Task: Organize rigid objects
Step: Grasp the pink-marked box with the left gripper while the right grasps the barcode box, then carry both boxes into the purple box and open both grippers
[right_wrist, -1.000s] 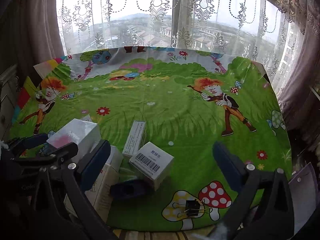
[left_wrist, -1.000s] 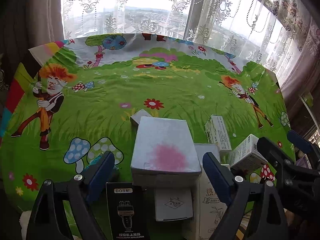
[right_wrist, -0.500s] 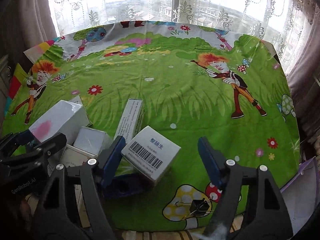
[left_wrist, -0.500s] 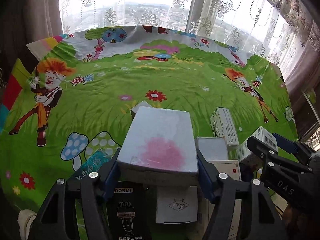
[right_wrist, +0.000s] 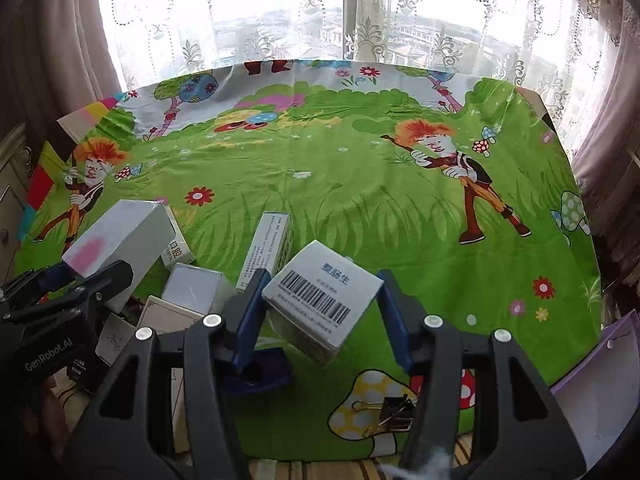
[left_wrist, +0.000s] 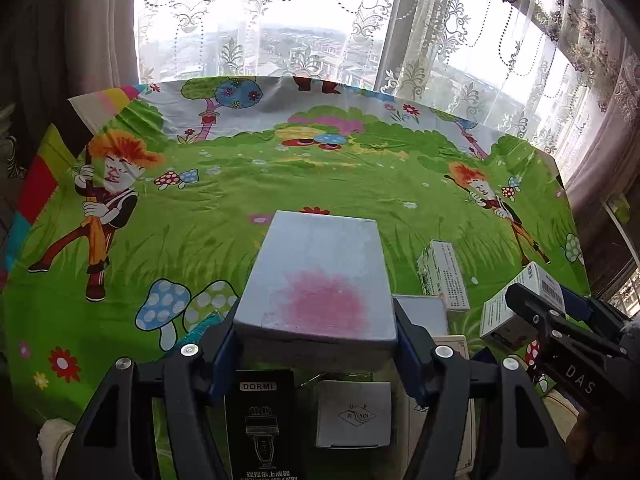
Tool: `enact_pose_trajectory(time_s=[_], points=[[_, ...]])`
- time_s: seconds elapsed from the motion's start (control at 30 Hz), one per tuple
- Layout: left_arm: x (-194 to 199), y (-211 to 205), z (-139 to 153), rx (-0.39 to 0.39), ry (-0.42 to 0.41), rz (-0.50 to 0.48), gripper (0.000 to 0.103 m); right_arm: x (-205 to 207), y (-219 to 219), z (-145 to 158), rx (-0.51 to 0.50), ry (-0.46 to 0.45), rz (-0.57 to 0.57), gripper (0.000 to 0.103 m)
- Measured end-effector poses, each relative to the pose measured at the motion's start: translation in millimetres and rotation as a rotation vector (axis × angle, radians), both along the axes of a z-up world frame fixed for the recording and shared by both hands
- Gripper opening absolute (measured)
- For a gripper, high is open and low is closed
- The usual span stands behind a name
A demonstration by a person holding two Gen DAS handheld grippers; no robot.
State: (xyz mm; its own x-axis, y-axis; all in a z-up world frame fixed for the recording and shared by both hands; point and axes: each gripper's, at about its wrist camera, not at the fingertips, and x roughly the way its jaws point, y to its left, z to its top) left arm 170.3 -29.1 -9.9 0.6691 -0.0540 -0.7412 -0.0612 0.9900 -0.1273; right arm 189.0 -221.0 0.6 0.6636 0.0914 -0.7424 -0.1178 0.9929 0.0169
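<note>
The left gripper [left_wrist: 316, 354] has its fingers pressed on both sides of a grey box with a pink patch [left_wrist: 318, 280], holding it above the other boxes at the near edge of the worktop [left_wrist: 240, 184]. The right gripper [right_wrist: 322, 320] has just been closing, and its fingers now squeeze a white box with a barcode [right_wrist: 324, 294], tilted, above the green cartoon cloth [right_wrist: 360, 184]
</note>
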Motion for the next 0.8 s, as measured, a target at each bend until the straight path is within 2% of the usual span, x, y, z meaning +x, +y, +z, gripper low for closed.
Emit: enact_pose_trajectory(time_s=[0.23,0.33,0.57,0.8], points=[[-12.2,-6.1,18.5,0.024,-0.076,-0.007,0.066,-20.7,-11.8,21.9,0.017,-0.045,-0.015,0.058],[-19.5,-9.9,26.8,0.001,-0.092,-0.022,0.066,-31.9,-20.4,31.4,0.036,-0.056,-0.033,0.058],[-40.1,-34.8,45.2,-0.107,-0.097,-0.119,0.066,-71.0,-47.4,50.7,0.048,-0.077,-0.084,0.058],[-64.6,-82.9,47.0,-0.246,-0.017,-0.286,0.066,-116.3,-93.7,62.4,0.068,-0.072,-0.167,0.058]])
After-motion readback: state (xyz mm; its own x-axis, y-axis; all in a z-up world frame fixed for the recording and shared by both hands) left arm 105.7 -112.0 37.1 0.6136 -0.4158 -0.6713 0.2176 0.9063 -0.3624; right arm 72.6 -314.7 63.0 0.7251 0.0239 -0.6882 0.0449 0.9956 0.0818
